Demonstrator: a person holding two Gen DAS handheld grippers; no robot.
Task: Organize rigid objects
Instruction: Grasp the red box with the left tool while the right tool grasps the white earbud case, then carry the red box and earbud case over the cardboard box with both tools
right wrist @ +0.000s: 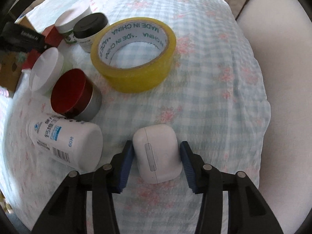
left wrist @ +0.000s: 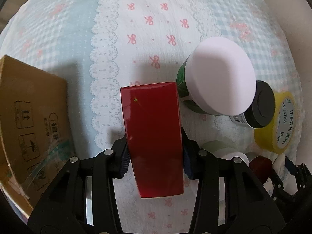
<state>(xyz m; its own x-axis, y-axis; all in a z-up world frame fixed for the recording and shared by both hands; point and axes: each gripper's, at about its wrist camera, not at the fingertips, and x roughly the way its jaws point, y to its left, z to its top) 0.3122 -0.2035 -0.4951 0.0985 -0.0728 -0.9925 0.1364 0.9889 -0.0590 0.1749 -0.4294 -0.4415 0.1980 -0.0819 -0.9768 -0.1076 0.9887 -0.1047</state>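
Observation:
My left gripper (left wrist: 155, 152) is shut on a glossy red box (left wrist: 152, 136) and holds it over the patterned cloth. A green jar with a white lid (left wrist: 218, 76), a black-lidded jar (left wrist: 259, 107) and a yellow tape roll (left wrist: 278, 124) lie to its right. My right gripper (right wrist: 156, 158) has its blue pads on either side of a white earbud case (right wrist: 158, 154), with a small gap showing at each pad. The yellow tape roll (right wrist: 134, 54), a red-lidded tin (right wrist: 76, 93) and a white bottle on its side (right wrist: 66, 144) lie ahead and left.
A brown cardboard box (left wrist: 33, 124) stands at the left. A white-lidded cup (right wrist: 45, 68), the green jar (right wrist: 66, 22) and the black-lidded jar (right wrist: 89, 29) cluster at the far left. The cloth's edge drops off at the right (right wrist: 261, 101).

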